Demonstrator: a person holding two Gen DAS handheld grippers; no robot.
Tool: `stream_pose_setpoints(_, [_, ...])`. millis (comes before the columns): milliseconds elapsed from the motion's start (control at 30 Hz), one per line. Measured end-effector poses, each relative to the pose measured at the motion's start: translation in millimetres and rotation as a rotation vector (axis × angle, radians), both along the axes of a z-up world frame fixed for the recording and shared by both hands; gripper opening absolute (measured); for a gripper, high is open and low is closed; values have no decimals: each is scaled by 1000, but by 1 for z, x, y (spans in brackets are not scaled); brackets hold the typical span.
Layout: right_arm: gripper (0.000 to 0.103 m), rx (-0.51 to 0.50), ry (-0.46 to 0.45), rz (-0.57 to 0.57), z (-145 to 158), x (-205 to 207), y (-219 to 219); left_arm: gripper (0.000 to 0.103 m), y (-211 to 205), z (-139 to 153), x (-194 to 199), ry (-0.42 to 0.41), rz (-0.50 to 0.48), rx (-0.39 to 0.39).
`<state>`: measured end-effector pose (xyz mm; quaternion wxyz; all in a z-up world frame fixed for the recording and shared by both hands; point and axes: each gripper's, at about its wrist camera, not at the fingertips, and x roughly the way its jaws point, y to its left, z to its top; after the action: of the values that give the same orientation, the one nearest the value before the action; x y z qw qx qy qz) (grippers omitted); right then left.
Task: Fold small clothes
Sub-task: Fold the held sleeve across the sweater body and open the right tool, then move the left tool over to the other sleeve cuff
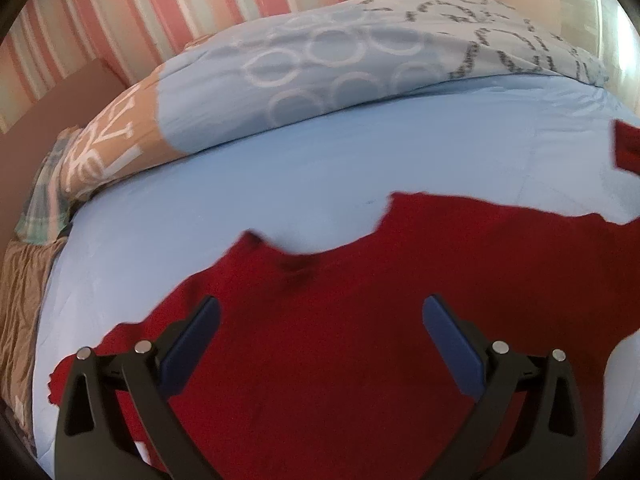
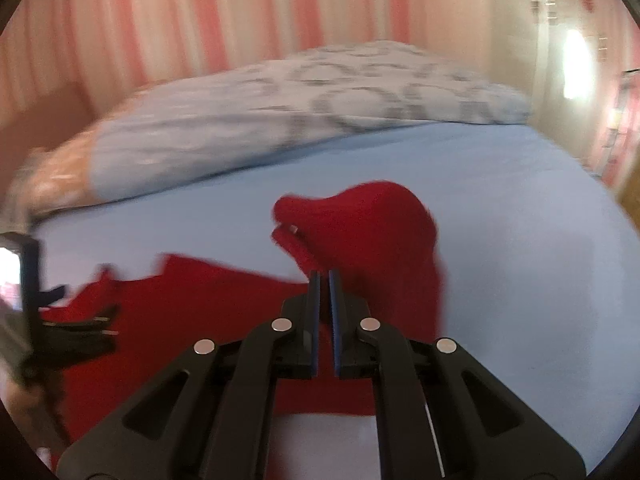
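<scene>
Left claw (image 1: 320, 320) stands wide open over the red garment (image 1: 360, 340), its blue pads (image 1: 192, 340) spread apart with nothing between them, hovering above the cloth's middle. In the right wrist view this same claw shows as a dark blurred shape (image 2: 76, 320) at the garment's left edge.

Taking the garment (image 2: 180, 340) as the landmark: it lies spread on the blue bed sheet (image 1: 280, 184), reaching from the lower left to the right edge of the left wrist view, with a ragged upper outline. Left of it, at the bed's edge, hangs a tan cloth (image 1: 20, 300). Beyond it, across a bare band of sheet, lie the pillows (image 1: 320, 72) against a pink striped wall (image 1: 120, 4).

Right claw (image 2: 324, 276) is closed, pads nearly touching, pinching a part of the garment at its right side. That part (image 2: 360, 224) bulges up off the sheet (image 2: 520, 240) just past the fingertips, folding over toward the garment's middle.
</scene>
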<state>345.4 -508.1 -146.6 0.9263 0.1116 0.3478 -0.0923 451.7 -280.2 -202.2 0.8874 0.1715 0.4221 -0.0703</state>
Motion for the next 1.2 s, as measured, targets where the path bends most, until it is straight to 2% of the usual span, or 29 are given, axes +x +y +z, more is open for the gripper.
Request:
stream_pose_setpoints(133, [5, 39, -10, 143, 4, 22, 70, 101, 45, 8, -6, 18, 30, 4])
stream_pose_setpoints(267, [5, 90, -32, 249, 4, 36, 124, 101, 95, 15, -14, 13, 83, 58])
stream_pose_setpoints(333, [5, 114, -18, 311, -2, 41, 153, 101, 130, 19, -20, 18, 138, 76])
stream_pose_setpoints(400, [5, 130, 27, 360, -14, 45, 175, 101, 157, 22, -26, 23, 183, 82])
stream_pose_setpoints(533, [5, 142, 187, 447, -61, 45, 211, 101, 193, 20, -38, 50, 242, 71])
stream_pose_setpoints(567, [9, 144, 209, 457, -67, 44, 215, 101, 196, 17, -40, 61, 247, 66])
stream_pose_setpoints(633, [16, 173, 267, 473, -79, 42, 213, 101, 197, 10, -46, 91, 247, 50])
stream_pose_setpoints(667, [32, 184, 274, 470, -78, 38, 209, 101, 194, 7, -48, 101, 240, 40])
stream_pose_setpoints(733, [50, 183, 244, 454, -69, 25, 198, 101, 183, 1, -53, 120, 220, 18])
stream_pose_setpoints(767, [55, 158, 225, 438, -61, 17, 190, 101, 177, 0, -54, 124, 212, 5])
stream_pose_setpoints(867, [57, 88, 210, 386, -50, 7, 169, 101, 151, -7, -50, 165, 174, -79])
stream_pose_setpoints(933, [57, 23, 209, 337, -48, 2, 155, 101, 132, -16, -47, 223, 139, -162])
stream_pose_setpoints(1033, [57, -27, 205, 292, -45, -3, 135, 101, 108, -19, -43, 254, 109, -230])
stream_pose_setpoints(1133, [58, -33, 200, 263, -47, -7, 121, 101, 86, -19, -43, 250, 58, -248])
stream_pose_setpoints(1200, [58, -32, 203, 253, -49, -9, 115, 92, 76, -19, -44, 241, 21, -223])
